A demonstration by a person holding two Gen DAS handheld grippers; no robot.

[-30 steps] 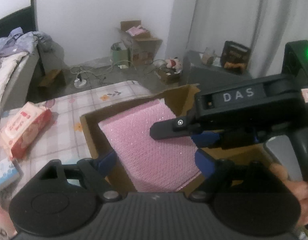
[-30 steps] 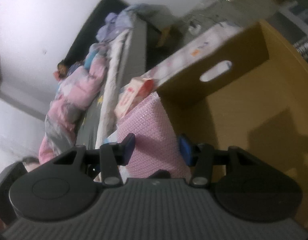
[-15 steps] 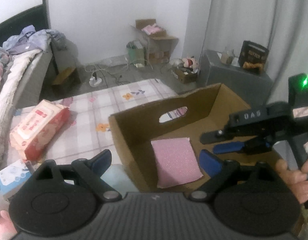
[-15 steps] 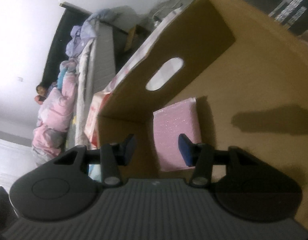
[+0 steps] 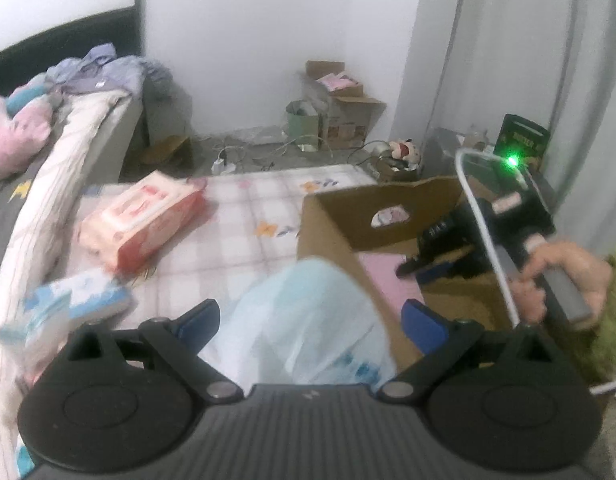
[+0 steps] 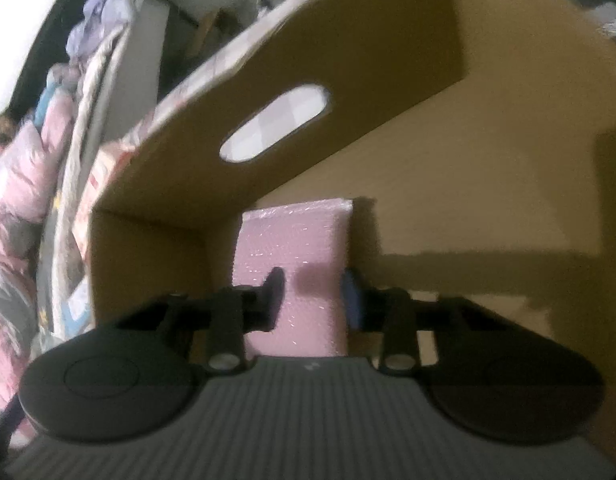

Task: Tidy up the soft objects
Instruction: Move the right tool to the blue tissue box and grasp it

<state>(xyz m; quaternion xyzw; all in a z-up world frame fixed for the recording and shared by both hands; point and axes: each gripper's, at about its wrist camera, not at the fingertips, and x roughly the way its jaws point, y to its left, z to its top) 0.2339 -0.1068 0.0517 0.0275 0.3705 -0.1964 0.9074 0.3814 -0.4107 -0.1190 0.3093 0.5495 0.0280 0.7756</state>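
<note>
Right tool [image 6: 312, 294] closing above pink pad [image 6: 294, 236]

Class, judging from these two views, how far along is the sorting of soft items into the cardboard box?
Done: the pink bubble mailer lies in the cardboard box. In hand: nothing gripped; the left hand-held gripper, opening, straddles a pale blue pack. Left: that pack, the red-and-white pack and a blue-and-white pack.

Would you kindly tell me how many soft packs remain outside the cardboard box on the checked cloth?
3: a pink-red wipes pack lying far left, a blue-white pack at the near left edge, and a pale blue pack beside the cardboard box. More may be hidden.
</note>
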